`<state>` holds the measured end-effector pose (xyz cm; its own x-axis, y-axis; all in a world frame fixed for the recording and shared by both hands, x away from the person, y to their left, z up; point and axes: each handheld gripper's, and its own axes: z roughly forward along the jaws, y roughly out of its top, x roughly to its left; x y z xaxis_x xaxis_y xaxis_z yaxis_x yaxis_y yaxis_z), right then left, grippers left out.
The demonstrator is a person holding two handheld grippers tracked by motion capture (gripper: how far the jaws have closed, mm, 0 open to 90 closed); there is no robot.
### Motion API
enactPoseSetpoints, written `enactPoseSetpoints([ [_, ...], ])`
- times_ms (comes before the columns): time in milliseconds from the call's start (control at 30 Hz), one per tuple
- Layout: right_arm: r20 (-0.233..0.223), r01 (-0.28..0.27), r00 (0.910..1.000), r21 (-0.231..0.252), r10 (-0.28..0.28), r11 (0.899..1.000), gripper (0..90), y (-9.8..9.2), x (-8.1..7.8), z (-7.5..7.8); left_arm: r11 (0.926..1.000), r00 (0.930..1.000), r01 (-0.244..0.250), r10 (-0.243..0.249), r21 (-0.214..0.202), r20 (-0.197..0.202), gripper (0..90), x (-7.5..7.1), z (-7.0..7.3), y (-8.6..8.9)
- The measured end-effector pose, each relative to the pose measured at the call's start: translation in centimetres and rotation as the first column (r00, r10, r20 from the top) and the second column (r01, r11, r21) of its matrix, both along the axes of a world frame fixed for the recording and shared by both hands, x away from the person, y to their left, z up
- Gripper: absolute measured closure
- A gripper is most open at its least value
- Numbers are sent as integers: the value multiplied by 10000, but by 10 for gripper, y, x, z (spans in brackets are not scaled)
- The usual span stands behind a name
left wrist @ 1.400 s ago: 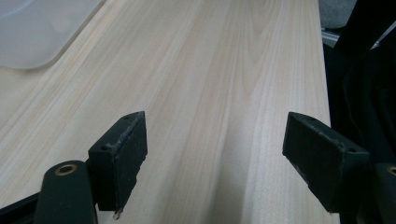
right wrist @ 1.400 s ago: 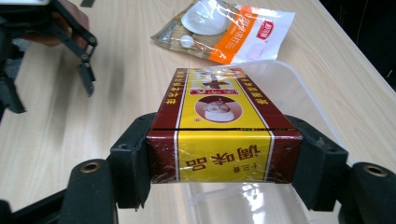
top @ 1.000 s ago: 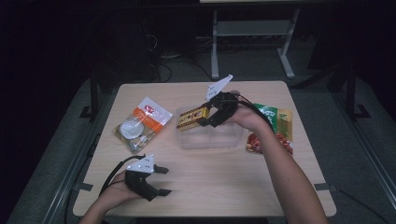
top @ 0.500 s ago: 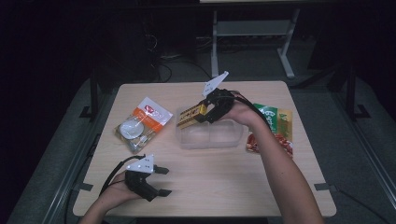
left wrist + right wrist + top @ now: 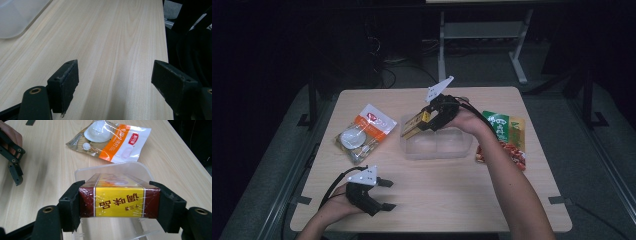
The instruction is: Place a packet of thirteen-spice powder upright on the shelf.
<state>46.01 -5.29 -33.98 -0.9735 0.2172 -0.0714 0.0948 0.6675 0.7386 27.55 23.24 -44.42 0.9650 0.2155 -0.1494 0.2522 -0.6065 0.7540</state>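
Overhead and tool-mounted views of my two tools at a pale wooden table (image 5: 452, 200). My right tool (image 5: 424, 121) is clenched on a yellow-and-maroon box (image 5: 414, 124), wrapped in clear film and printed with characters; in the right gripper view the two black pads press flat against the short maroon ends of the box (image 5: 119, 200), which lies level between them. I hold the box above the left end of a clear plastic container (image 5: 439, 145) that sits open-topped near the middle of the table; in the right gripper view the container's (image 5: 112, 168) rim curves just behind and below the box, and I cannot tell whether box and rim touch. An orange-and-white packet (image 5: 364, 132) showing a white bowl lies flat on the table to the left of the container, apart from it, with its far edge in the right gripper view (image 5: 110, 140) beyond the container. A green packet (image 5: 498, 125) and a red packet (image 5: 512, 152) lie side by side at the container's right, partly behind my right forearm. My left tool (image 5: 384, 194) rests low at the near left of the table, released, its jaws standing wide apart with nothing between them; the left gripper view shows bare wood grain between the pads and a corner of the container (image 5: 12, 20) at upper left.
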Motion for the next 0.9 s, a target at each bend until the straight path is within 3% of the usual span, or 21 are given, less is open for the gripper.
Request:
enactPoseSetpoints([
  [400, 157, -221, 9996, -287, 226, 9993, 313, 16, 3, 7, 9999, 10000, 75, -75, 67, -4, 215, 1, 0, 0],
  [900, -63, -451, 9990, -414, 449, 9981, 312, 41, 8, 5, 10000, 9998, 4, -4, -4, -177, 206, 1, -1, 0],
])
